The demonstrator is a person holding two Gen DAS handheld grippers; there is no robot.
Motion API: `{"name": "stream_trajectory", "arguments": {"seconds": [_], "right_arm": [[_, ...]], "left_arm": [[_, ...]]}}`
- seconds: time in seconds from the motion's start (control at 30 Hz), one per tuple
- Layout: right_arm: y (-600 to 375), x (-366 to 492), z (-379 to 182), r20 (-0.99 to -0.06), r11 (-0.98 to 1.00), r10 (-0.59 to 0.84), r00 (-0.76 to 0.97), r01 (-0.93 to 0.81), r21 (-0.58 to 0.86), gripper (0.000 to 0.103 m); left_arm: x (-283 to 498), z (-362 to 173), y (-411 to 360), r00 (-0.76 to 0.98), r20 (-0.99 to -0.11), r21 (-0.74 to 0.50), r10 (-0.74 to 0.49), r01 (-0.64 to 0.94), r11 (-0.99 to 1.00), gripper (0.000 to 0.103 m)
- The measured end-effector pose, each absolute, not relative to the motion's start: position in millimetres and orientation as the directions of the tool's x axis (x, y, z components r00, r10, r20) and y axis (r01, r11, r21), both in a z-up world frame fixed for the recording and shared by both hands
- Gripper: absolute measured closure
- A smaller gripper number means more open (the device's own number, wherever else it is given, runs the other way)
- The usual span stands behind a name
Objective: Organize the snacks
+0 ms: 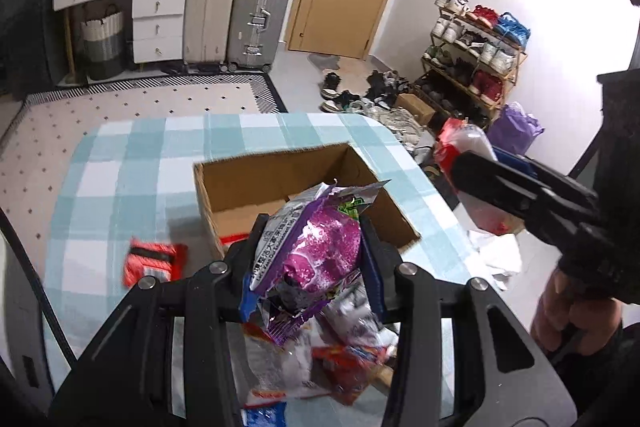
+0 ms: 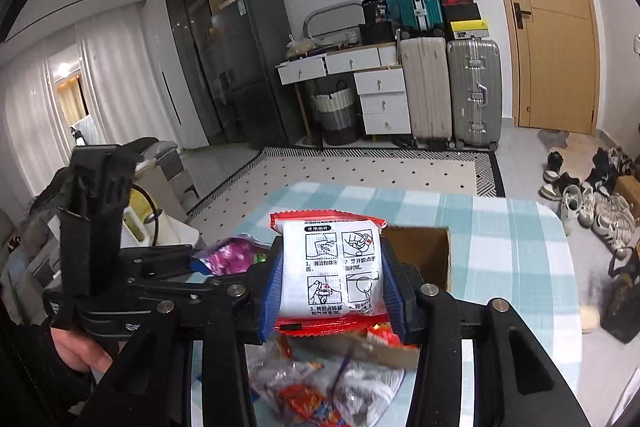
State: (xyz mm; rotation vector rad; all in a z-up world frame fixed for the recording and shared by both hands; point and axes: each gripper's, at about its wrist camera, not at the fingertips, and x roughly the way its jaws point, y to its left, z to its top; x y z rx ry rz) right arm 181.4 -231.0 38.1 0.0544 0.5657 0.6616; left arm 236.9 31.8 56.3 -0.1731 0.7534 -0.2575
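My left gripper (image 1: 310,239) is shut on a crinkled purple snack bag (image 1: 320,247), held above the near edge of an open cardboard box (image 1: 256,175) on the checked table. My right gripper (image 2: 330,275) is shut on a red-and-white packet (image 2: 332,267) printed with instruction drawings. In the left wrist view the right gripper (image 1: 476,179) hangs off the table's right side with the red-and-white packet (image 1: 464,143). The left gripper (image 2: 196,267) with the purple bag (image 2: 230,253) shows at the left of the right wrist view. The cardboard box (image 2: 424,251) lies just behind the packet.
A pile of loose snack packets (image 1: 320,355) lies on the blue-checked tablecloth (image 1: 120,179) under both grippers. An orange-red packet (image 1: 154,263) lies left of the box. Beyond the table are a rug, suitcases (image 1: 236,15), drawers, a door and a shoe rack (image 1: 476,55).
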Motion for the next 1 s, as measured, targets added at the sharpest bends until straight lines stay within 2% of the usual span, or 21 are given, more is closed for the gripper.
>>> {"name": "stream_trajectory", "arguments": {"seconds": [0.37, 0.63, 0.87, 0.9, 0.97, 1.0], "right_arm": [[-213, 225, 47, -0.518, 0.793, 0.587, 0.622, -0.572, 0.212, 0.059], [-209, 270, 1, -0.601, 0.800, 0.572, 0.558, -0.540, 0.260, 0.059], [-209, 286, -32, -0.626, 0.806, 0.556, 0.547, -0.537, 0.247, 0.058], [-209, 287, -34, -0.622, 0.805, 0.558, 0.549, -0.539, 0.247, 0.057], [-210, 289, -39, -0.603, 0.803, 0.564, 0.564, -0.544, 0.241, 0.044], [-210, 289, -40, -0.603, 0.810, 0.555, 0.573, -0.539, 0.233, 0.040]], "left_arm": [[290, 66, 33, 0.693, -0.681, -0.186, -0.237, 0.149, 0.971, 0.064], [330, 18, 30, 0.633, -0.739, -0.184, -0.233, 0.143, 0.972, 0.064], [355, -16, 35, 0.590, -0.775, -0.201, -0.227, 0.111, 0.973, 0.063], [358, -19, 36, 0.585, -0.782, -0.195, -0.216, 0.099, 0.976, 0.060], [363, -26, 42, 0.576, -0.786, -0.211, -0.224, 0.090, 0.973, 0.054], [362, -27, 45, 0.578, -0.782, -0.224, -0.235, 0.090, 0.970, 0.047]]}}
